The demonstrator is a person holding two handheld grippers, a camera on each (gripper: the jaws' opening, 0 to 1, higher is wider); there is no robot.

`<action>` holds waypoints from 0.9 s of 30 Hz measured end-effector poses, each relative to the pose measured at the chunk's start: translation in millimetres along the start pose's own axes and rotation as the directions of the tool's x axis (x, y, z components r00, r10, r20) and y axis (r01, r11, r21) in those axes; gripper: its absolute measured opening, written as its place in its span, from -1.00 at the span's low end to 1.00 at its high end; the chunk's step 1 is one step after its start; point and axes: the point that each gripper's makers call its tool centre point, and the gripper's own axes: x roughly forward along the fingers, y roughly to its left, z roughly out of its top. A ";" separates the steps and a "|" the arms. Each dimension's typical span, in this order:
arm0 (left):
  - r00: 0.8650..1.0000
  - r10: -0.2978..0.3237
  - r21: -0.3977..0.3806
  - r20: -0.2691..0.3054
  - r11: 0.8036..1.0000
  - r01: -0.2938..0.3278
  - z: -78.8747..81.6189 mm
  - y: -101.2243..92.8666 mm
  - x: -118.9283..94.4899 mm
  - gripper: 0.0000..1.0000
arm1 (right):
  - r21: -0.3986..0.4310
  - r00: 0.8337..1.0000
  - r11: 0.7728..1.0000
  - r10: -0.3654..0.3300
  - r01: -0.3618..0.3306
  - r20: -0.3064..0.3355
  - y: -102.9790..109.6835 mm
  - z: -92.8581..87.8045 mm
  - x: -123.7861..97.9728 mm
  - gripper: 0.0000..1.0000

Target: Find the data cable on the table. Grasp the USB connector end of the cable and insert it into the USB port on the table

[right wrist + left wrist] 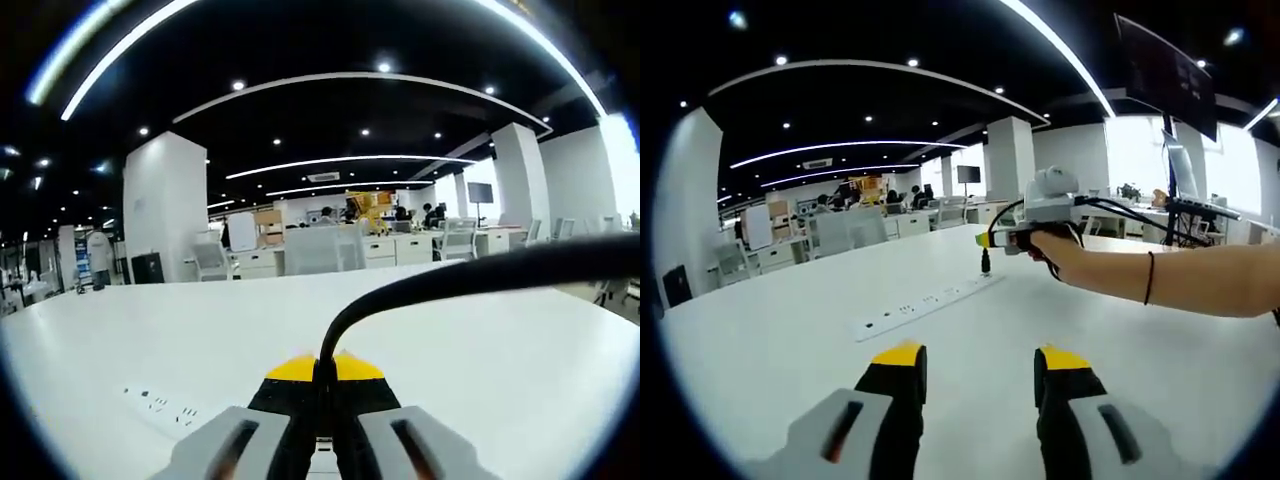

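Pinching the cable (450, 281), right gripper (984, 240) hovers above power strip (925, 305).

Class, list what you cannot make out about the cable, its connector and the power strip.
Left gripper view: whether the connector touches the power strip; too small to tell.
Right gripper view: the connector, hidden between the shut jaws of the right gripper.
Right gripper view: the far end of the cable, cut off by the right edge.
Right gripper view: the strip's ports, too small.

The cable (480, 277) runs off-frame, its gripped end hidden between jaws (power strip (925, 305) ports too small).
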 end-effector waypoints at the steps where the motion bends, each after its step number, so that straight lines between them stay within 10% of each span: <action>1: 1.000 0.001 0.001 0.001 1.000 -0.001 0.2 0.2 -0.3 -0.13 | 0.000 1.000 1.000 0.000 0.000 -0.001 0.3 0.0 0.2 -0.90; 27: 1.000 -0.012 0.008 -0.018 1.000 0.012 -3.6 -4.5 -0.8 -0.13 | -0.042 0.998 0.999 0.012 -0.014 -0.059 4.6 -9.6 -8.8 -0.91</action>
